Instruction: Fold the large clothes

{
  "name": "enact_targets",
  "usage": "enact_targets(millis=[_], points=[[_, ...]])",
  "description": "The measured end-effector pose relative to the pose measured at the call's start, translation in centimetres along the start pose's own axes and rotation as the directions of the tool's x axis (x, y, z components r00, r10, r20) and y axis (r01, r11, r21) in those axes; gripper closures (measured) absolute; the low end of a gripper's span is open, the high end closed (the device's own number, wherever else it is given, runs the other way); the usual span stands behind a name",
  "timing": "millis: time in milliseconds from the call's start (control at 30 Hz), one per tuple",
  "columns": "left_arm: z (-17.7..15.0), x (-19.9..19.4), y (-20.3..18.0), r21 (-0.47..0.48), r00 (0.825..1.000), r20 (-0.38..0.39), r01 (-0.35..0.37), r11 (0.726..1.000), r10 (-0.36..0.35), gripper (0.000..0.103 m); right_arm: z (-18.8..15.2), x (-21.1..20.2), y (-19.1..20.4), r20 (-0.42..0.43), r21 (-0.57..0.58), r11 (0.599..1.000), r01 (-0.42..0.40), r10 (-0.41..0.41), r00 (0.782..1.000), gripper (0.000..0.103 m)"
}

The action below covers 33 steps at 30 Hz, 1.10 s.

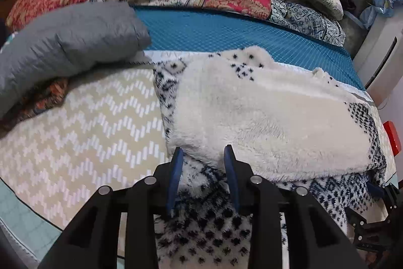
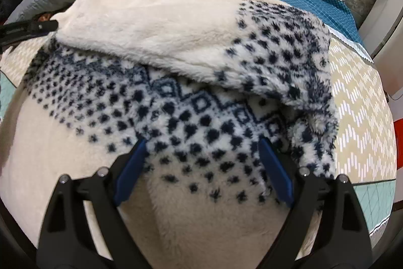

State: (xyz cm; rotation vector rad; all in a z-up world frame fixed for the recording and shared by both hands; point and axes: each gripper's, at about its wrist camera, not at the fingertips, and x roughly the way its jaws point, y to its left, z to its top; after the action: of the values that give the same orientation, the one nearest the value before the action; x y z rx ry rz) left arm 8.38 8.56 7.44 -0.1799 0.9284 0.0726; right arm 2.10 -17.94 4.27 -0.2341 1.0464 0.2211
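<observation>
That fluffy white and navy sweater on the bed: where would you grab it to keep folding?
Probably the near hem of the fleece sweater, coming in low from the front. Its cream panel is already folded over, so the loose near edge lies flat and reachable. The open right gripper hovers over it; the left gripper straddles its left edge.

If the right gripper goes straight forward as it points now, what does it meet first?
Most likely the fleece itself: the open right gripper hangs just over its dotted part, and the folded-over cream flap lies further ahead. Depth is unclear.
</observation>
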Motion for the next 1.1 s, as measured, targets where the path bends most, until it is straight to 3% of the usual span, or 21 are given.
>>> enact_targets(millis=[400, 1100], points=[[-0.8, 0.7, -1.5, 0.098, 0.985, -0.072, -0.15, 0.984, 0.157, 0.103, -0.1, 0.2, 0.0, 0.004, 0.007, 1.0, -0.003, 0.002, 1.0, 0.016], [-0.8, 1.1, -1.7, 0.111, 0.979, -0.1, -0.164, 0.98, 0.175, 0.103, -0.1, 0.4, -0.1, 0.007, 0.01, 1.0, -0.002, 0.002, 1.0, 0.015]])
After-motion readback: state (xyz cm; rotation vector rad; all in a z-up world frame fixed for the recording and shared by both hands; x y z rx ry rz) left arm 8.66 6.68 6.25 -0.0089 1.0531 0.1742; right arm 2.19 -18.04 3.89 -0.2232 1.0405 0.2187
